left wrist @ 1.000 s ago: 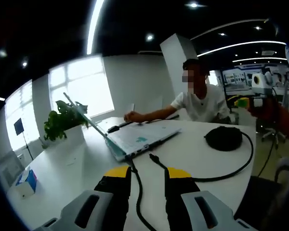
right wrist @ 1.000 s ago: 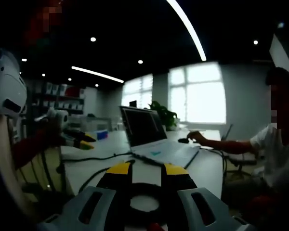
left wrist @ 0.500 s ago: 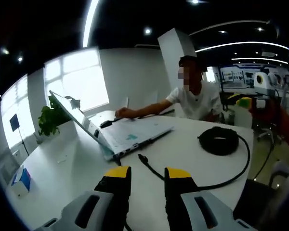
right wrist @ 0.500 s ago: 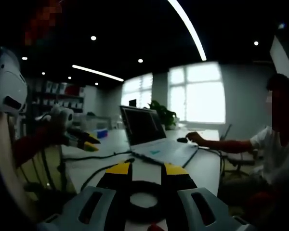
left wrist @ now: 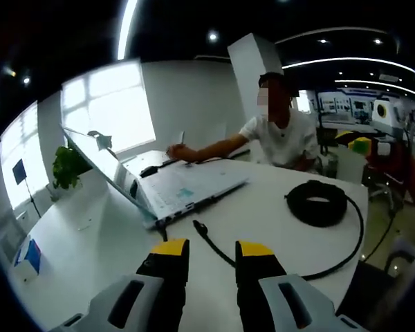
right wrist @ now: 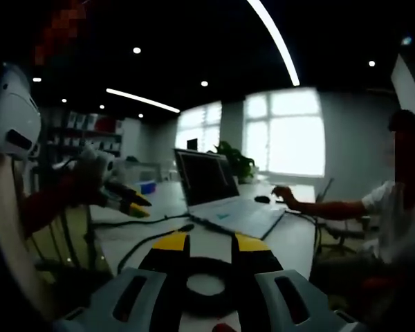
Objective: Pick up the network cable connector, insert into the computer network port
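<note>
The black network cable's connector [left wrist: 196,225] lies on the white table [left wrist: 90,242] just ahead of my left gripper [left wrist: 212,250], whose yellow-tipped jaws stand open and empty. Its cable runs right to a black coil [left wrist: 319,202]. An open laptop [left wrist: 183,194] sits beyond the connector, side edge facing it. My right gripper [right wrist: 210,243] is open over the coil [right wrist: 207,268], holding nothing. In the right gripper view, the connector [right wrist: 187,227] lies before the laptop [right wrist: 218,197], and the left gripper [right wrist: 128,203] comes in from the left, held by a red-sleeved hand.
A person in a white shirt [left wrist: 280,135] sits at the table's far side with a hand near the laptop. A potted plant [left wrist: 66,167] and a small blue box [left wrist: 26,254] stand at the left. The table's edge [left wrist: 356,228] curves past the coil.
My left gripper has moved in toward the table; the connector and laptop now lie nearer its jaws. The right gripper has held almost still over the coil.
</note>
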A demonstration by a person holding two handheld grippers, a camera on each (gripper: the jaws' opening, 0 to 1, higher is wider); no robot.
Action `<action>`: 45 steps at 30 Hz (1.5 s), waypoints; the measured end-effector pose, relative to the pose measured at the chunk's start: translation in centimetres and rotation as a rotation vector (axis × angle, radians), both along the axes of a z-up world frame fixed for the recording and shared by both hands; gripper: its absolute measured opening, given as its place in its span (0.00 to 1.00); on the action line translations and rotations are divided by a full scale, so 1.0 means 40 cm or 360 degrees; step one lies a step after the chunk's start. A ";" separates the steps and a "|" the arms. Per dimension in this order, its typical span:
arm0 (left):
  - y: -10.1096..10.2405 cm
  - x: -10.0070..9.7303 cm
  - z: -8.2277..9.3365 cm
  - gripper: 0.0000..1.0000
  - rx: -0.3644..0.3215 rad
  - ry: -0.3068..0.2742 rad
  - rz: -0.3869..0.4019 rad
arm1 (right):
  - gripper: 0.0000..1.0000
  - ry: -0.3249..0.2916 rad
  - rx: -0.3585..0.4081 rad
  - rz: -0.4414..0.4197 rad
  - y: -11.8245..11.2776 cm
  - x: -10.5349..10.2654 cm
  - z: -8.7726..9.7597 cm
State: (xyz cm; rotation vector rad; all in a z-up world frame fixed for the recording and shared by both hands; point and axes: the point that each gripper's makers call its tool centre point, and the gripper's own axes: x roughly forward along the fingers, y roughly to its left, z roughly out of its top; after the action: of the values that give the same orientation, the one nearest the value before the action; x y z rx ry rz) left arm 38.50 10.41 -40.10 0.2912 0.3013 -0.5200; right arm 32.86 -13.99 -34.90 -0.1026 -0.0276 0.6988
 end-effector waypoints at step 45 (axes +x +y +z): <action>-0.052 0.120 -0.118 0.23 0.0047 0.0265 0.0147 | 0.24 0.0015 -0.0037 0.0014 0.020 -0.013 -0.002</action>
State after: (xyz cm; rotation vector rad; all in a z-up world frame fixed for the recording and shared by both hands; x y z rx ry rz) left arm 43.28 8.31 -44.82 0.2619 0.4824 -0.4495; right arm 32.33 -13.18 -35.00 -0.1216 -0.0112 0.7086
